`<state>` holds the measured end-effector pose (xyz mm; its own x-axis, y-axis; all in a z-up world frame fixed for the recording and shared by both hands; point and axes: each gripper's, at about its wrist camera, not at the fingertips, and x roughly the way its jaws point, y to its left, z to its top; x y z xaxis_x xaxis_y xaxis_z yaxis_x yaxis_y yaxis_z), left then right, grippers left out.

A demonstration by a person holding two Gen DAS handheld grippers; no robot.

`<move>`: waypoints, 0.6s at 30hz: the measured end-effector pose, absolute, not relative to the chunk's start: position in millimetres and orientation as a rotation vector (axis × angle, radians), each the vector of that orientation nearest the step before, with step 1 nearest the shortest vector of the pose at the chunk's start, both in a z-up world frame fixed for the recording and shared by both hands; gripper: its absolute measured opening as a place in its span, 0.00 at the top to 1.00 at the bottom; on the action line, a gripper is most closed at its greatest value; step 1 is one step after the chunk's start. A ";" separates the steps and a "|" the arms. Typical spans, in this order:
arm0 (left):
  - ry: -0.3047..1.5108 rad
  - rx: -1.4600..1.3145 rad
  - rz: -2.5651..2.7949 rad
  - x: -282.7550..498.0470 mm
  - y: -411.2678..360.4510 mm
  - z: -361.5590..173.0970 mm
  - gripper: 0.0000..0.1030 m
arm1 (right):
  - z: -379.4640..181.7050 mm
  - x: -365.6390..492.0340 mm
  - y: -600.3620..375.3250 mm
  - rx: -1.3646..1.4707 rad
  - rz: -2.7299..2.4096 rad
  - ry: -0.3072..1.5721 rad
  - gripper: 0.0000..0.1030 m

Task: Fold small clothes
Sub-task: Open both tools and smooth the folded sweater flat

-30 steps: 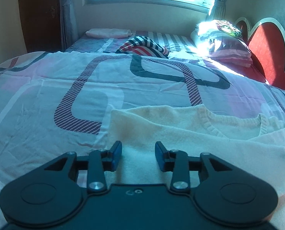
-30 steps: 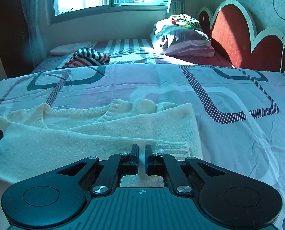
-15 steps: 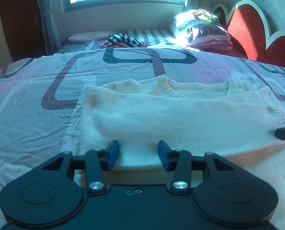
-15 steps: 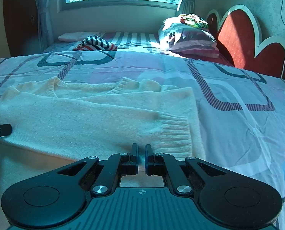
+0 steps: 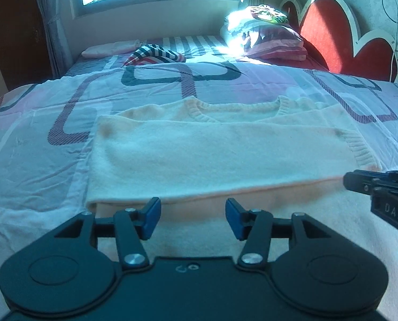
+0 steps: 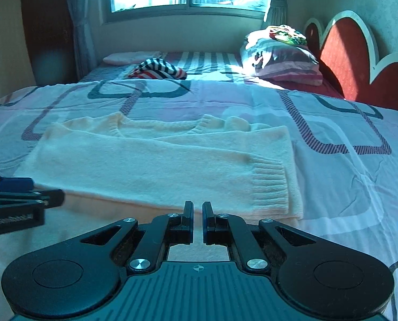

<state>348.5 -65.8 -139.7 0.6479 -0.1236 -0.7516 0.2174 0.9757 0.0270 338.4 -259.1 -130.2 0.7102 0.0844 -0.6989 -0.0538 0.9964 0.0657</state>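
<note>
- One cream sweater (image 5: pixel 225 155) lies mid-frame on the bedspread (image 5: pixel 38 144), a sleeve folded across it.
- Left gripper (image 5: pixel 193 218), bottom centre: fingers wide apart, holding nothing.
- Right gripper (image 6: pixel 197 222), bottom centre: fingers nearly together, a narrow gap, nothing between.
- One striped garment (image 5: pixel 153 54) and one pillow stack (image 5: pixel 265 37), upper frame.

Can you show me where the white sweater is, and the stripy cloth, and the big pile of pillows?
white sweater (image 5: pixel 220 152), left wrist view, on the folded-over sleeve.
stripy cloth (image 6: pixel 158 68), right wrist view, on its bunched middle.
pile of pillows (image 6: pixel 284 61), right wrist view, on the purple pillow.
</note>
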 end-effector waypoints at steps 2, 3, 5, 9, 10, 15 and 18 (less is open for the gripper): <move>0.857 0.132 -0.197 342.3 -70.0 -145.4 0.50 | -135.2 332.7 -253.4 0.038 0.098 0.796 0.97; 0.865 0.140 -0.193 339.4 -70.4 -148.7 0.50 | -139.7 329.2 -251.9 0.030 0.102 0.807 0.97; 0.877 0.145 -0.182 333.6 -66.0 -155.7 0.48 | -148.2 322.2 -253.9 0.010 0.094 0.830 0.97; 0.866 0.143 -0.149 319.5 -49.9 -158.9 0.40 | -159.1 303.4 -276.4 0.002 0.050 0.841 0.97; 0.867 0.144 -0.140 316.1 -47.3 -158.4 0.39 | -159.6 299.3 -281.6 -0.001 0.042 0.840 0.97; 0.875 0.147 -0.099 302.4 -43.2 -154.3 0.40 | -158.7 277.5 -302.4 -0.021 0.018 0.843 0.97; 0.877 0.130 -0.096 289.1 -46.6 -145.6 0.42 | -149.1 263.5 -309.6 0.042 0.042 0.839 0.97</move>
